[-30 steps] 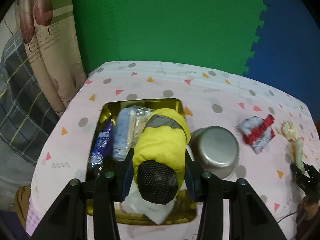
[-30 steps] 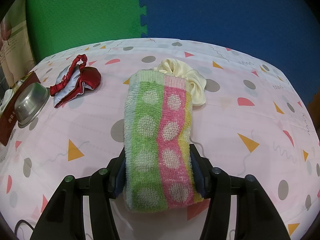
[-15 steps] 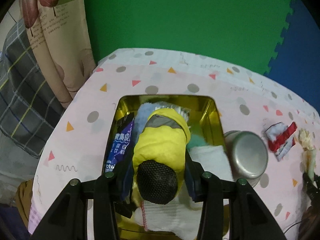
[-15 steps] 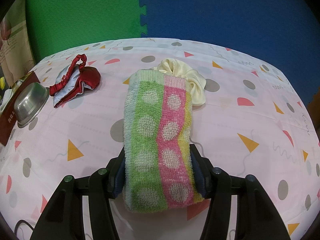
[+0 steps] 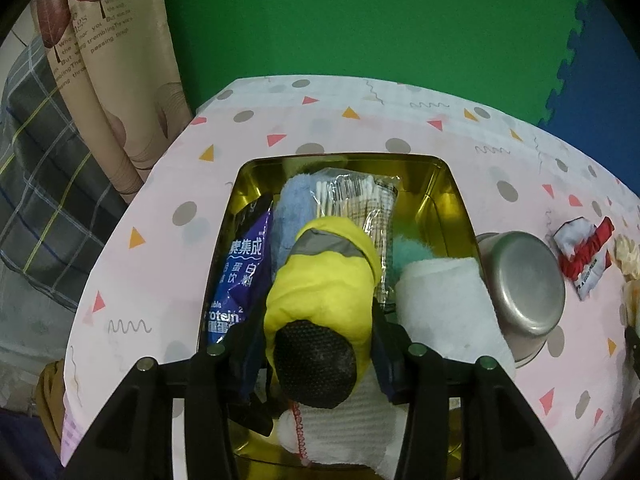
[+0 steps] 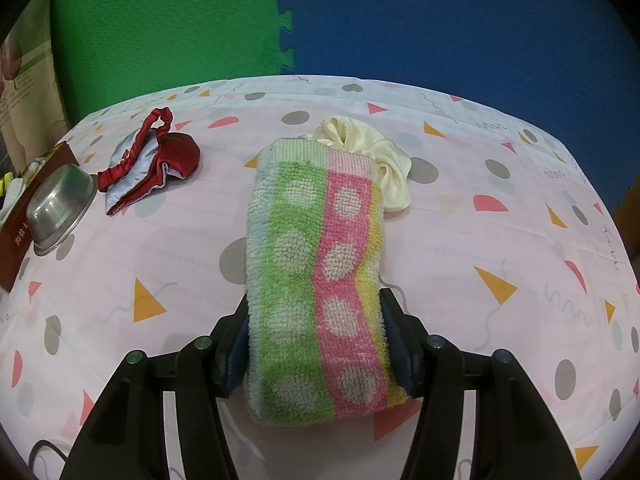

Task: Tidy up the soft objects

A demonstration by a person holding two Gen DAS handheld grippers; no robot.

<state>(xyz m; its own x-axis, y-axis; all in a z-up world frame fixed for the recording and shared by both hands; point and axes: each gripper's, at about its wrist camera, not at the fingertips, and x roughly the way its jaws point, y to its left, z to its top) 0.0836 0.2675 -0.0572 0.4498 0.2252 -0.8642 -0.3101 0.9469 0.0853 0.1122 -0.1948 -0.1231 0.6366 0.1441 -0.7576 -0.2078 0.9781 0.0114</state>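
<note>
The yellow padded mitten with a grey band and black mesh patch (image 5: 324,292) sits between the pads of the left claw (image 5: 316,344), whose jaws are opening around it while it points steeply down into the gold-coloured rectangular metal tin (image 5: 448,200). The mitten lies on top of what is already in the tin: a rolled white cloth with red stitching (image 5: 444,304), a light blue fuzzy cloth (image 5: 294,208), a clear pack of cotton swabs (image 5: 356,200), a teal fluffy piece (image 5: 410,250) and a purple foil pouch (image 5: 240,276) printed with Chinese characters and the letters "rotein". The tin is nearly full, with bare gold wall showing only at its far right corner.

The right claw (image 6: 316,356) pinches a folded terry towel in green, pink and yellow stripes with pale dots (image 6: 316,280), tilted down over the pink counter with triangles and dots (image 6: 500,208). The towel's far end overlaps a cream satin scrunchie (image 6: 384,160). Well to the left lie a red and silver satin pouch (image 6: 152,164) and an overturned steel bowl (image 6: 60,208) just beside the tin's dark red outer wall. Open counter spreads to the right and near side.

A beige curtain (image 5: 100,72) beyond the counter's left edge carries partly readable English print.
</note>
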